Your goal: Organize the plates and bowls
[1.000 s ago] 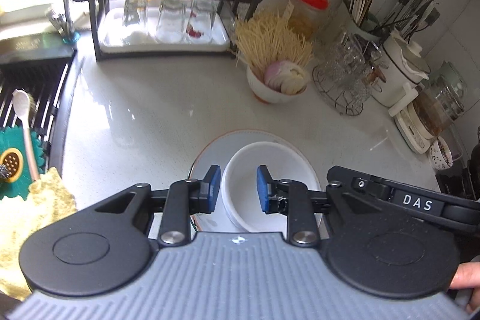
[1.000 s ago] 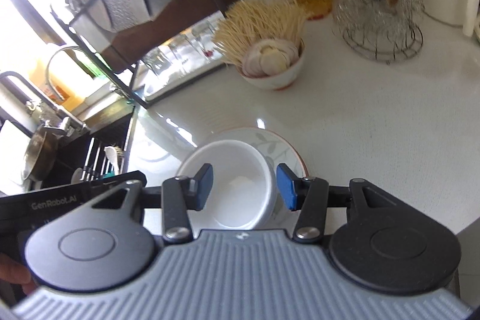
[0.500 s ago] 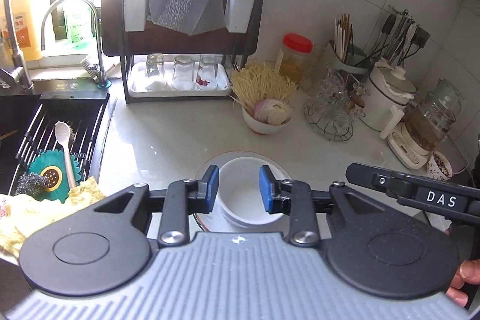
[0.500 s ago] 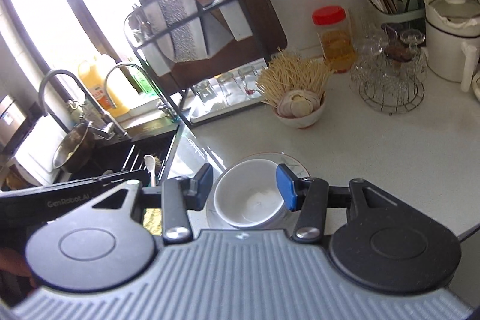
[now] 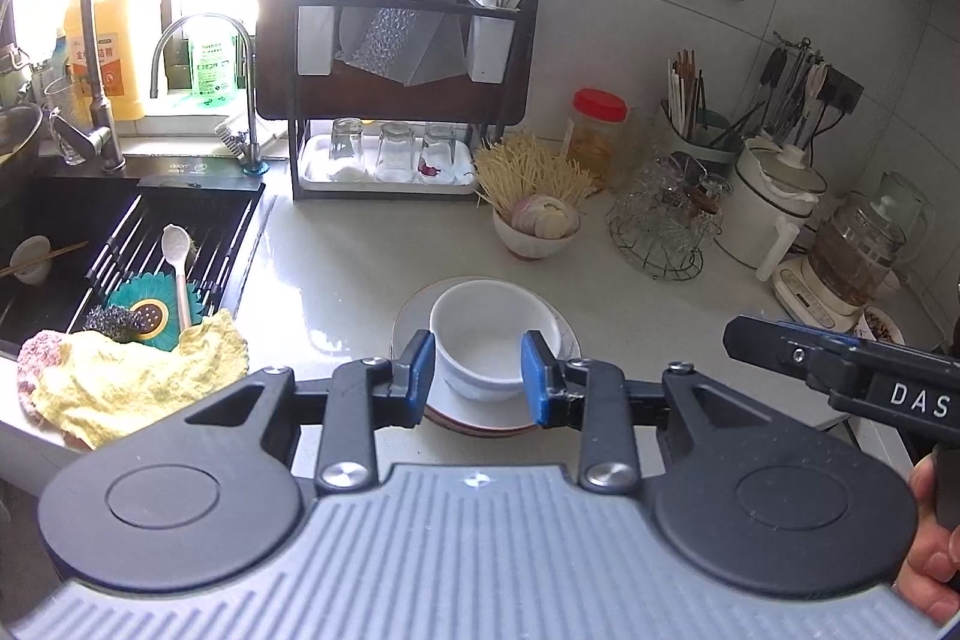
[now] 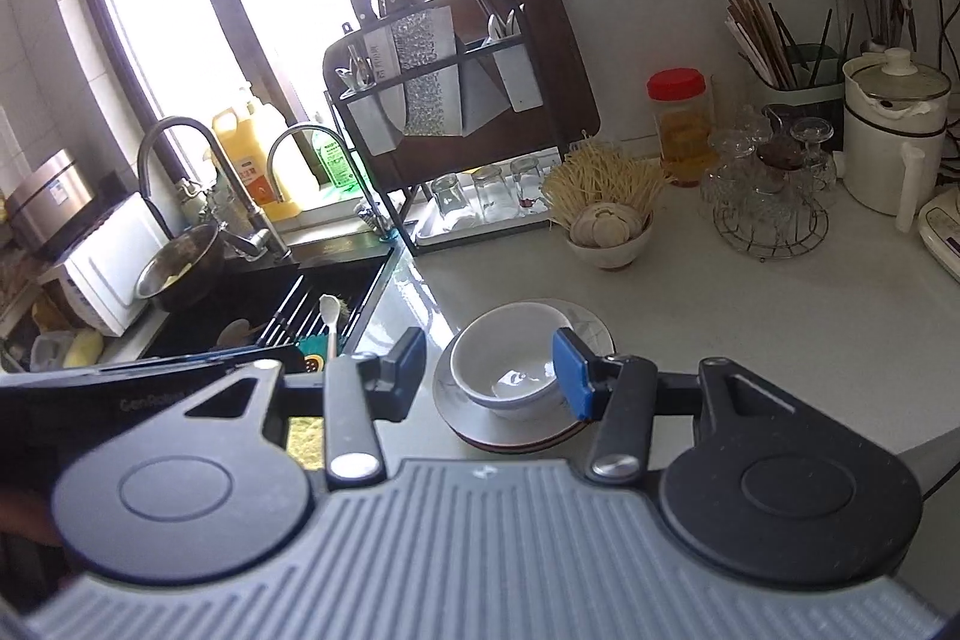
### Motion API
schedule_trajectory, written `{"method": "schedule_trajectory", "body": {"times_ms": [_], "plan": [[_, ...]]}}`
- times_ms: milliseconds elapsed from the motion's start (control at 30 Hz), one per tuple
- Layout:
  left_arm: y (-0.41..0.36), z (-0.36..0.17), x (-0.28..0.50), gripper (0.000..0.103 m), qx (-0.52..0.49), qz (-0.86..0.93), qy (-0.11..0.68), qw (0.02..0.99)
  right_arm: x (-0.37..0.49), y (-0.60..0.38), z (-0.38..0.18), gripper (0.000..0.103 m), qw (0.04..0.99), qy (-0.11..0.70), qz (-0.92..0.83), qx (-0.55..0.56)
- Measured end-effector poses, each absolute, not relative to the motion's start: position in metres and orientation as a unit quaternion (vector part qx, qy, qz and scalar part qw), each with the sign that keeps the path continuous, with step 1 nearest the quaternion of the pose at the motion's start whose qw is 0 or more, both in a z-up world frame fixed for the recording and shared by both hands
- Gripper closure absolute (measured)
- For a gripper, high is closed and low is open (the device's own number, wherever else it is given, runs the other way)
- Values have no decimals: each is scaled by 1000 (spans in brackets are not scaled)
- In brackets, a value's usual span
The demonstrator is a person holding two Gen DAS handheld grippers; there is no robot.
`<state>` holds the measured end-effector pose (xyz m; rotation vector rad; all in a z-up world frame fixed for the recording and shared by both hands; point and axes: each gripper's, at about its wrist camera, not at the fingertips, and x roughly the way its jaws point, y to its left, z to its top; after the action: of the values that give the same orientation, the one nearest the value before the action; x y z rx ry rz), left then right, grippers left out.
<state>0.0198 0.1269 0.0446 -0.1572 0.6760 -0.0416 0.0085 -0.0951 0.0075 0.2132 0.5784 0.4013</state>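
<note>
**Bowl and plates stacked ahead of both empty grippers**

The white bowl is seen seated on the stack of plates on the countertop, straight ahead of and below the left gripper. The left gripper's jaws have just been opening; nothing is held between them, and the bowl is merely framed in the gap, well beyond the pads. From the right wrist view the same bowl and plates are found ahead of the right gripper, slightly toward its right finger; those jaws are spread apart and grip nothing. The right gripper's body is seen off to the right of the left one, level with it.

Neither hand is judged clearly nearer; the stack lies forward of both, along each gripper's pointing line. The bowl being round, no long axis is offered, so any next grasp is judged to depend on a rim approach from above and forward. The dish rack lies farther ahead, beyond the stack.
</note>
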Motion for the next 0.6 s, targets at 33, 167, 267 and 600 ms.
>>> {"method": "schedule_trajectory", "body": {"times_ms": [33, 167, 267, 600], "plan": [[125, 45, 17, 64, -77, -20, 331, 940, 5, -96, 7, 52, 934, 281, 198, 102], [120, 47, 7, 52, -75, -20, 326, 942, -8, -100, 5, 52, 935, 278, 196, 100], [118, 47, 2, 47, -78, -20, 316, 945, -15, -104, 4, 52, 937, 274, 189, 103], [118, 37, -16, 37, -71, -14, 316, 946, -32, -108, -4, 52, 945, 259, 180, 85]]}}
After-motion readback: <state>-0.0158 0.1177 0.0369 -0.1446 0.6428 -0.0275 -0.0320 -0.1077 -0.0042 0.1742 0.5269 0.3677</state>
